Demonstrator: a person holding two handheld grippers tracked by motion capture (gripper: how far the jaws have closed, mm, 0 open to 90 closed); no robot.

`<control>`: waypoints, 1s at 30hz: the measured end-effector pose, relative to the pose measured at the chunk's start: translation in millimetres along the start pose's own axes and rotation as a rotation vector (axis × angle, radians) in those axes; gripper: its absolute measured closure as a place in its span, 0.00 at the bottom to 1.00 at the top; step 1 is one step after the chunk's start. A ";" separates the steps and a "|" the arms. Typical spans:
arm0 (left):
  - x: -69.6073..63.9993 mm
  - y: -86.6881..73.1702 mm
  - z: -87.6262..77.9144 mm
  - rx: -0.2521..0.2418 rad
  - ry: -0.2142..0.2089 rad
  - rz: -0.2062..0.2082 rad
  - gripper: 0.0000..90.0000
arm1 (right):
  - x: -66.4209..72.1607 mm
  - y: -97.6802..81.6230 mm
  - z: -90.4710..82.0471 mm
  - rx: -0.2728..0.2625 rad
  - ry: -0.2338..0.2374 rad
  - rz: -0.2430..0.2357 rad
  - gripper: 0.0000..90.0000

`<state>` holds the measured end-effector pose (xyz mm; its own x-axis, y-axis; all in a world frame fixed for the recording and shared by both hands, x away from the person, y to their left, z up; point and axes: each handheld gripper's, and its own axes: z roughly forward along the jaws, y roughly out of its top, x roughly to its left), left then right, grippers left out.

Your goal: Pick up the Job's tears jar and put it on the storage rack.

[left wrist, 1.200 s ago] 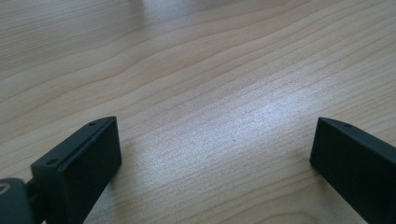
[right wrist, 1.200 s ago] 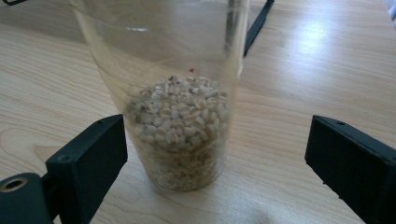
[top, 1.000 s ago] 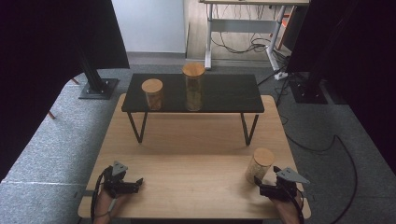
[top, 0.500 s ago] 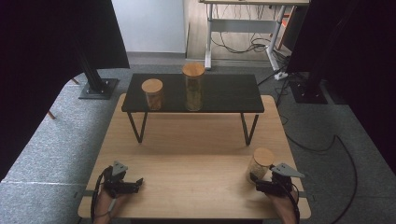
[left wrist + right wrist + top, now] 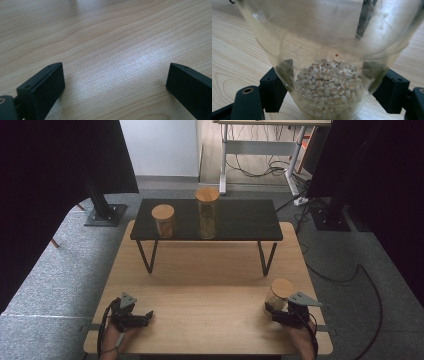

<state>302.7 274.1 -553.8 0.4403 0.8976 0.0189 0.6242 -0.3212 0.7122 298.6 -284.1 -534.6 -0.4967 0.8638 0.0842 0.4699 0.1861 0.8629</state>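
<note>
Item: glass jar [image 5: 278,294] of grains, near right table [image 5: 210,285] edge. My right tool [image 5: 276,311] has just closed on its base; left tool [image 5: 142,316] spread, idle. Step: grasp. Next, I judge: level lift.

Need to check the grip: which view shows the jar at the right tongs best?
The right gripper view: the glass jar sits close up, grains inside, jaws at both sides. The high view shows its wooden lid; the left gripper view shows bare table.

Three cork-lidded jars [image 5: 280,292], two tools [image 5: 132,317], one black shelf [image 5: 240,220], one wooden table [image 5: 205,285].
</note>
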 end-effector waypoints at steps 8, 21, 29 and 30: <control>0.0 0.0 0.0 0.000 0.000 0.000 0.02 | 6.3 2.4 -1.8 0.007 -0.047 -0.037 0.28; 0.1 0.0 0.0 0.000 0.000 0.000 0.02 | 16.1 11.3 -4.9 -0.003 -0.051 -0.029 0.28; 0.1 0.0 0.0 0.000 0.000 0.000 0.02 | 20.4 25.2 -9.4 -0.011 -0.058 -0.032 0.28; 0.1 0.0 0.0 0.000 0.000 0.000 0.02 | 20.7 27.0 -10.1 -0.013 -0.056 -0.029 0.28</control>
<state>302.7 274.1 -553.8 0.4407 0.8975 0.0191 0.6241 -0.3216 0.7121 293.6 -266.0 -504.6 -0.4679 0.8832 0.0314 0.4466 0.2057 0.8707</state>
